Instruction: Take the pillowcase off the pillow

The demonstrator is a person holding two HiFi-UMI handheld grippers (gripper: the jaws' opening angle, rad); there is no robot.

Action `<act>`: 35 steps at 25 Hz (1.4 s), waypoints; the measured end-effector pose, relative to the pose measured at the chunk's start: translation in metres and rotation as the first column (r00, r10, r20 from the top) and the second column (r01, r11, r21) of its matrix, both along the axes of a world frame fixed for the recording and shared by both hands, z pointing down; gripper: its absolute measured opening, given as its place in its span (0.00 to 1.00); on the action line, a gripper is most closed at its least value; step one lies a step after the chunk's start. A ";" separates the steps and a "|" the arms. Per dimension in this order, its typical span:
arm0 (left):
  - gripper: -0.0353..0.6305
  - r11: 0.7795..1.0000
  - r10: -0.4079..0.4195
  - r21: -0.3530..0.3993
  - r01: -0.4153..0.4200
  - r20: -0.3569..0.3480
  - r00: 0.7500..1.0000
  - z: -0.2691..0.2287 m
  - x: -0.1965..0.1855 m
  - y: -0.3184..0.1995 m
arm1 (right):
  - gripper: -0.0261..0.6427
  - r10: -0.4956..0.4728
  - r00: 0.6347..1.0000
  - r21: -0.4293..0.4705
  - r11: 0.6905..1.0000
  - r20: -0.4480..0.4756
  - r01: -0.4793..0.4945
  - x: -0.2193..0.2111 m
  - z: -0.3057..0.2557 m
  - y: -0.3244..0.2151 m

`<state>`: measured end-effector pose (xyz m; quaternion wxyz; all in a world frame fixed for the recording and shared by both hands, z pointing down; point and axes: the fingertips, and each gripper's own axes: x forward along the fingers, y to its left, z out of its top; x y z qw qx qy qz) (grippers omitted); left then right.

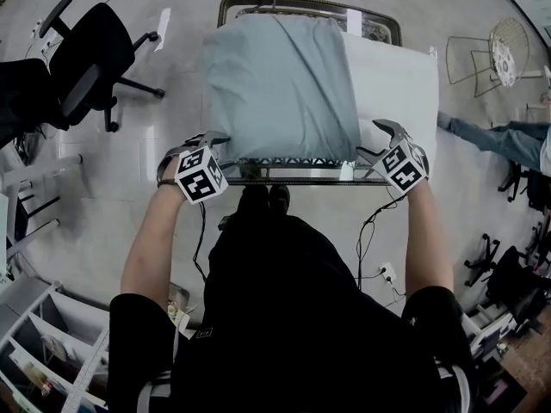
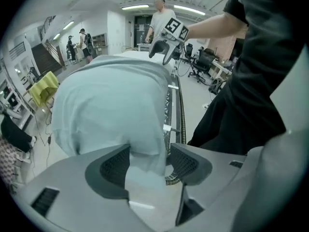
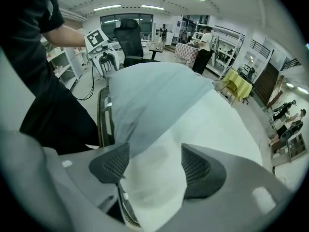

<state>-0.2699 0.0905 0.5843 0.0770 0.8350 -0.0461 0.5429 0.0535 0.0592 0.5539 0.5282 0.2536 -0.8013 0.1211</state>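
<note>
Evidently the pale blue cloth pillowcase (image 1: 280,84) was only partly off the white stuffed pillow (image 1: 396,84) on the metal-framed glass table (image 1: 293,179); my left gripper (image 2: 149,161) stood open around its corner and my right gripper (image 3: 154,166) open around bared pillow, so most stripping apparently remained.

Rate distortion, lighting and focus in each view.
Head view: fisheye bends the room's edges; even light, pillowcase sharp. Left gripper view: dark round vignette, ceiling strips glare, nearest fabric soft. Right gripper view: same vignette, white pillow slightly washed out.
</note>
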 end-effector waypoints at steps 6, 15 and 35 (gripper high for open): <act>0.46 0.975 -0.086 0.221 0.040 0.203 0.976 0.038 -0.011 -0.004 | 0.69 -0.150 0.966 0.031 0.987 -0.208 0.160 0.003 0.054 0.046; 0.07 0.945 -0.201 0.312 0.099 0.314 0.928 0.047 -0.042 -0.016 | 0.50 -0.162 0.889 0.258 0.921 -0.428 0.292 0.025 0.069 0.031; 0.07 0.900 -0.339 0.385 0.204 0.324 0.883 0.010 -0.166 -0.081 | 0.47 -0.003 0.927 0.138 0.989 -0.374 0.059 0.114 0.051 0.034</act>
